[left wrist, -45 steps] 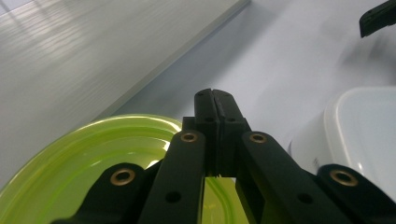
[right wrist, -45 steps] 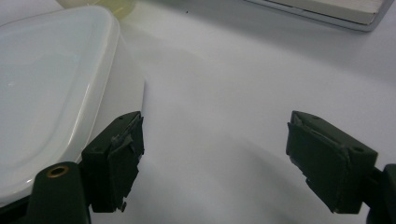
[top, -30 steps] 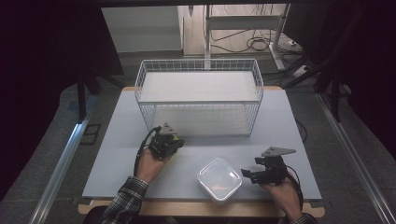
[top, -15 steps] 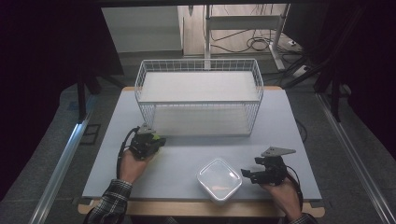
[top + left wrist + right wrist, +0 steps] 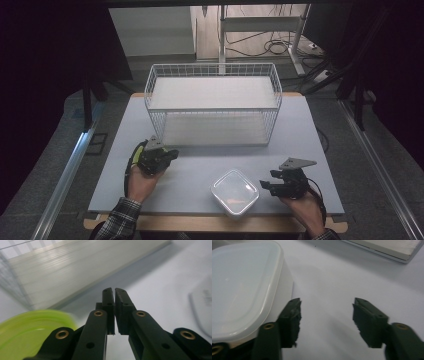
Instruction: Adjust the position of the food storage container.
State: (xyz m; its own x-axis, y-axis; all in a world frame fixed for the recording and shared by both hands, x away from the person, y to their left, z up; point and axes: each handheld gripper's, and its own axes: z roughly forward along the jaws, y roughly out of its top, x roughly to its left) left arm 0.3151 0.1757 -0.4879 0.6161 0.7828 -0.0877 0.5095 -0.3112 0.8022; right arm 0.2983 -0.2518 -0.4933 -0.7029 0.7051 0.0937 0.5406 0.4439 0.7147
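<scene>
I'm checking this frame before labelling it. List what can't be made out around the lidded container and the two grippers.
- Contents of the lidded container: high view, hidden by its cloudy lid.
- Green round thing: left gripper view, blurred, cut off by the lower left edge and partly behind the shut left gripper.
- Whether the right gripper touches the container wall: right gripper view, the contact is behind one finger.

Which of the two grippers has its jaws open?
The right gripper, beside the lidded container; its jaws stand apart, while the left gripper is shut.
</scene>
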